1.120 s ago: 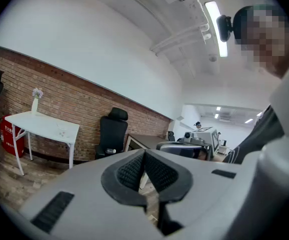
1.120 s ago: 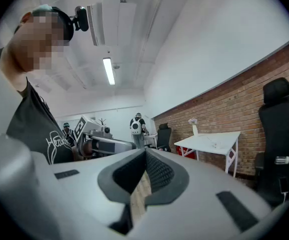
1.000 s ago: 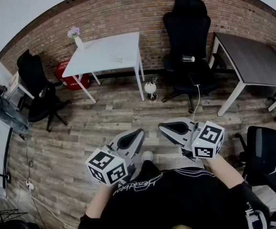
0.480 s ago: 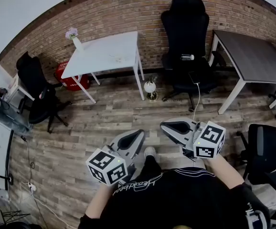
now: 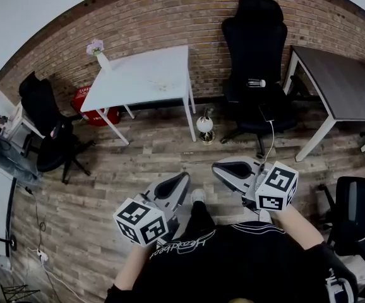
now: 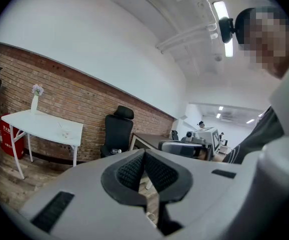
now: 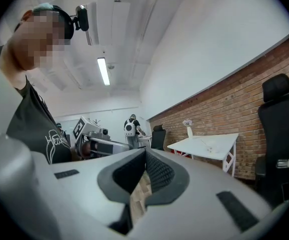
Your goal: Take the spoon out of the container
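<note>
No spoon or container can be made out for certain. A small pale item (image 5: 163, 79) lies on the white table (image 5: 138, 74) by the brick wall, too small to tell what it is. My left gripper (image 5: 184, 178) and right gripper (image 5: 215, 166) are held close in front of the person's chest, over the wooden floor and far from the table. Both are shut with nothing in them. In the left gripper view the pads of the left gripper (image 6: 144, 152) meet at the tip. The right gripper (image 7: 145, 152) looks the same in the right gripper view.
A vase with flowers (image 5: 101, 54) stands on the white table's left corner, and a red object (image 5: 93, 103) sits under it. A tall black office chair (image 5: 255, 49), a dark table (image 5: 340, 81), a small white floor object (image 5: 204, 124) and further chairs (image 5: 47, 118) stand around.
In the head view the room has slid slightly right, the table and tall chair with it. Both grippers keep the same shut pose before the body.
</note>
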`<state>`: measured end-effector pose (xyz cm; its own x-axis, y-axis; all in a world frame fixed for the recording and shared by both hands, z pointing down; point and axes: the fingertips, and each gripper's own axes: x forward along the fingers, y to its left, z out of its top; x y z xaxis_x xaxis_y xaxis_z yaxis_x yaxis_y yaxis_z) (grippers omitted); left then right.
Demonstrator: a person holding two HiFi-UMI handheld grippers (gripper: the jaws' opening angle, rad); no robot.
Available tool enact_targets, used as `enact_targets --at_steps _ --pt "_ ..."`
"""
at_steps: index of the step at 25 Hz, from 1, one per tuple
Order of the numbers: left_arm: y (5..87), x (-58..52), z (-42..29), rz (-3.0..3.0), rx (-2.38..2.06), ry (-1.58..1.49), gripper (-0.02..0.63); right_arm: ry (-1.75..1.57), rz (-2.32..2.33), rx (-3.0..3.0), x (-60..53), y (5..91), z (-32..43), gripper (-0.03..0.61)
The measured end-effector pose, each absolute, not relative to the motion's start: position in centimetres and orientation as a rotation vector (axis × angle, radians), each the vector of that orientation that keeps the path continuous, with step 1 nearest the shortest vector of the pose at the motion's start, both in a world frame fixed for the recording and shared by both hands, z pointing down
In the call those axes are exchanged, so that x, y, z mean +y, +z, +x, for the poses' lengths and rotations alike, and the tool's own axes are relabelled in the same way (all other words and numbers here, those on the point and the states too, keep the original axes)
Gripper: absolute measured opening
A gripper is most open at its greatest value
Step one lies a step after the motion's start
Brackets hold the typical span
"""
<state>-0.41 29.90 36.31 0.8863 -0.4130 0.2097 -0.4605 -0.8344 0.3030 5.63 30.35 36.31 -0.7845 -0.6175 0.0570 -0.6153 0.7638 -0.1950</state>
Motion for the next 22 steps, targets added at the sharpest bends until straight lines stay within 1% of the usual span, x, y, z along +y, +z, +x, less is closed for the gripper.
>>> enact_targets --at_steps 14,18,22 --pt "32.9 -1.0 -3.0 2.693 -0.616 0.161 0.005 -0.363 -1.158 2.876 0.6 33.4 5.0 -0.003" --pt "32.7 -7.2 -3.7 2.676 -0.617 0.137 0.005 -0.375 -1.200 2.869 -5.1 33.1 5.0 -0.003" --pt "32.9 -10.5 -3.9 2.666 -0.617 0.123 0.005 -0.371 -1.221 2.867 -8.0 33.3 5.3 -0.003"
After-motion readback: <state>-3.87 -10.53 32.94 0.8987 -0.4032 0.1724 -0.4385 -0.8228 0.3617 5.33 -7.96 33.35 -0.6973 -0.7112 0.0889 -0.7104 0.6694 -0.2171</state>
